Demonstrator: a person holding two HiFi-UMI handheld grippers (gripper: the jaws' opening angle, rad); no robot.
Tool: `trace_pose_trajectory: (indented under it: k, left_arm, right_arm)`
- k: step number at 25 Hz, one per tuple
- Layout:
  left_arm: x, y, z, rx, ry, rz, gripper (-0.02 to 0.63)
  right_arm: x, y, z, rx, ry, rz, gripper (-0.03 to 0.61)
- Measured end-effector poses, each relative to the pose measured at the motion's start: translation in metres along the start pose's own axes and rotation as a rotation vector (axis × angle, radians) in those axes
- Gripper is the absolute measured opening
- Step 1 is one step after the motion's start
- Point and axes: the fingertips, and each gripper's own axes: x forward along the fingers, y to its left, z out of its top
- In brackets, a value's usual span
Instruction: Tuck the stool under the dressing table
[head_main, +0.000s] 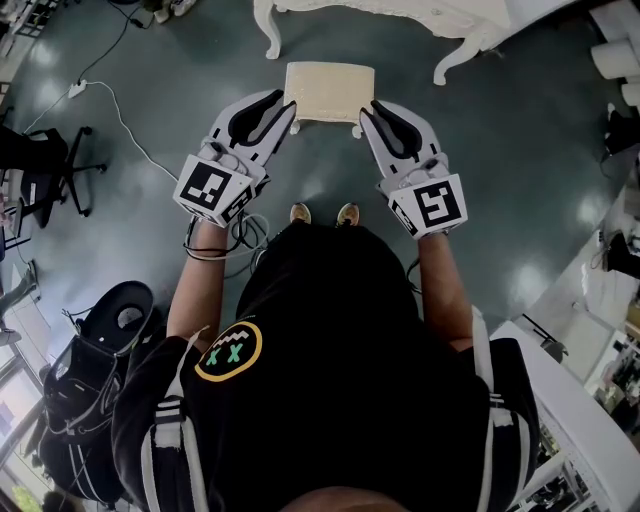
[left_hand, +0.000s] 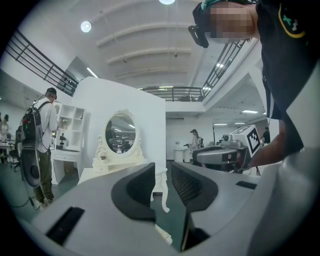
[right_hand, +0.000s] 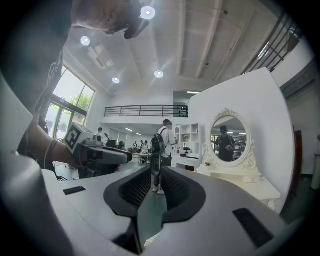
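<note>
A small stool (head_main: 329, 92) with a cream cushion stands on the grey floor just before the person's feet. The white dressing table (head_main: 400, 15) is beyond it, its curved legs showing at the top. My left gripper (head_main: 287, 108) is held level at the stool's left edge and my right gripper (head_main: 368, 108) at its right edge. Each pair of jaws stands a narrow gap apart with nothing between them. In the left gripper view the jaws (left_hand: 162, 175) point toward the table's oval mirror (left_hand: 120, 135). In the right gripper view the jaws (right_hand: 157, 180) point past the mirror (right_hand: 227, 137).
A black office chair (head_main: 45, 165) and a white cable (head_main: 120, 120) lie at the left. A black bag (head_main: 90, 370) sits at the lower left. A white counter (head_main: 570, 400) runs along the right. A person with a backpack (left_hand: 42, 135) stands by the shelves.
</note>
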Motion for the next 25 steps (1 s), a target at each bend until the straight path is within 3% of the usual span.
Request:
trace_pose_trajectory:
  k: [9, 11, 19, 25]
  left_arm:
    - [-0.0007, -0.0021, -0.0022, 0.053, 0.035, -0.026, 0.284]
    - [-0.0018, -0.004, -0.0031, 0.078, 0.042, -0.028, 0.362]
    - [-0.0009, 0.0014, -0.004, 0.118, 0.046, -0.019, 0.489]
    - [-0.0006, 0.0036, -0.0061, 0.148, 0.085, -0.011, 0.535]
  right_arm:
    - [0.0021, 0.0, 0.0024, 0.017, 0.002, 0.016, 0.243]
    - [-0.0001, -0.0001, 0.0025, 0.023, -0.001, 0.013, 0.293]
    - [0.0039, -0.0019, -0.0038, 0.014, 0.023, 0.019, 0.58]
    - [0.0069, 0.0038, -0.0072, 0.006, 0.038, 0.033, 0.598]
